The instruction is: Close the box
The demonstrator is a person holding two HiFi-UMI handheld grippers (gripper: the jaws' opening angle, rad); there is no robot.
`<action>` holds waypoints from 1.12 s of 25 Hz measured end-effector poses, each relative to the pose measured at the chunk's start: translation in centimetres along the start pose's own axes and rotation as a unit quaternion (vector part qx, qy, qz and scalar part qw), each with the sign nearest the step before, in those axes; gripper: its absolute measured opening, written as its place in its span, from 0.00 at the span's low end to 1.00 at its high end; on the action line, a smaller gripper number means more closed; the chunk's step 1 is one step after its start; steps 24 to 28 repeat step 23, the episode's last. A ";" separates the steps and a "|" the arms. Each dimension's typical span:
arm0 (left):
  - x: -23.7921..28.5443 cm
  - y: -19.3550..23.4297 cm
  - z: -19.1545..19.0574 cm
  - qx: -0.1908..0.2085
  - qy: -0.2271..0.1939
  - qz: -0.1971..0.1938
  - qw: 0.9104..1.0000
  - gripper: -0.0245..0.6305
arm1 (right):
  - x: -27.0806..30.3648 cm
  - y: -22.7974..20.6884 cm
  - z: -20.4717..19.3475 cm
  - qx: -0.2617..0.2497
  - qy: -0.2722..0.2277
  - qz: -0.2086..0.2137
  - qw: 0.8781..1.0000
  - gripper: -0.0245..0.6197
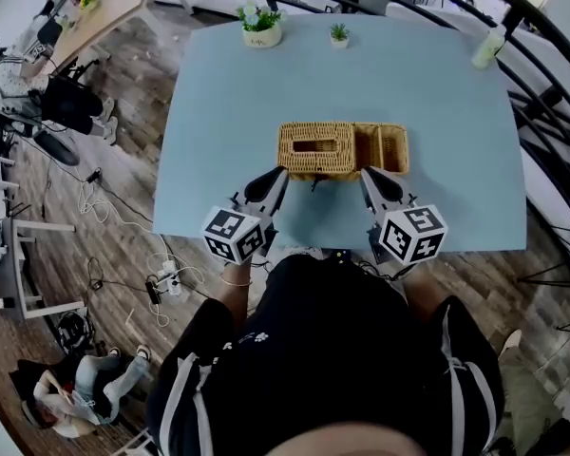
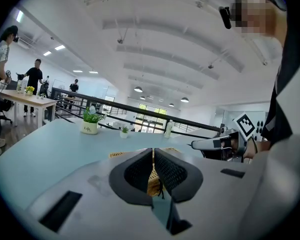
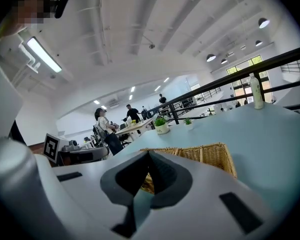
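A woven wicker box (image 1: 342,148) lies in the middle of the light blue table (image 1: 218,112). Its left part has a woven top with a dark slot (image 1: 315,146); its right part (image 1: 382,147) shows an open inside. My left gripper (image 1: 281,172) hovers just in front of the box's left front corner, jaws shut with nothing between them. My right gripper (image 1: 366,172) hovers in front of the box's right half, its jaws also closed and empty. The left gripper view shows the box (image 2: 121,154) past the gripper (image 2: 153,151). In the right gripper view the box (image 3: 210,156) lies beyond the gripper (image 3: 148,153).
At the table's far edge stand a potted plant in a white pot (image 1: 261,27) and a small plant (image 1: 338,35). A pale bottle (image 1: 488,47) is at the far right corner. A dark railing (image 1: 541,55) curves behind. People sit at a desk (image 1: 95,17) far left.
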State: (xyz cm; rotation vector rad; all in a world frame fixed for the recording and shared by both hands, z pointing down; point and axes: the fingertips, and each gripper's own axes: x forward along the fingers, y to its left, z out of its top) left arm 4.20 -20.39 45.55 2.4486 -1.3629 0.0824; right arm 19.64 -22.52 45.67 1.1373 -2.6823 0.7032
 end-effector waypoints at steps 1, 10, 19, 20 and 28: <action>-0.1 0.1 -0.1 -0.001 0.001 0.003 1.000 0.07 | 0.0 0.1 0.0 -0.002 0.000 0.001 1.000 0.04; -0.4 0.4 -0.4 -0.013 0.005 0.009 1.000 0.07 | 0.0 0.3 -0.1 0.005 0.003 0.006 1.000 0.04; -0.6 0.6 -0.5 -0.013 0.008 0.011 1.000 0.07 | 0.1 0.7 -0.2 0.004 0.002 0.007 1.000 0.04; -0.6 0.6 -0.5 -0.014 0.008 0.012 1.000 0.07 | 0.2 0.7 -0.2 0.004 0.003 0.007 1.000 0.04; -0.6 0.8 -0.6 -0.015 0.010 0.013 1.000 0.07 | 0.3 0.7 -0.3 0.005 0.004 0.007 1.000 0.04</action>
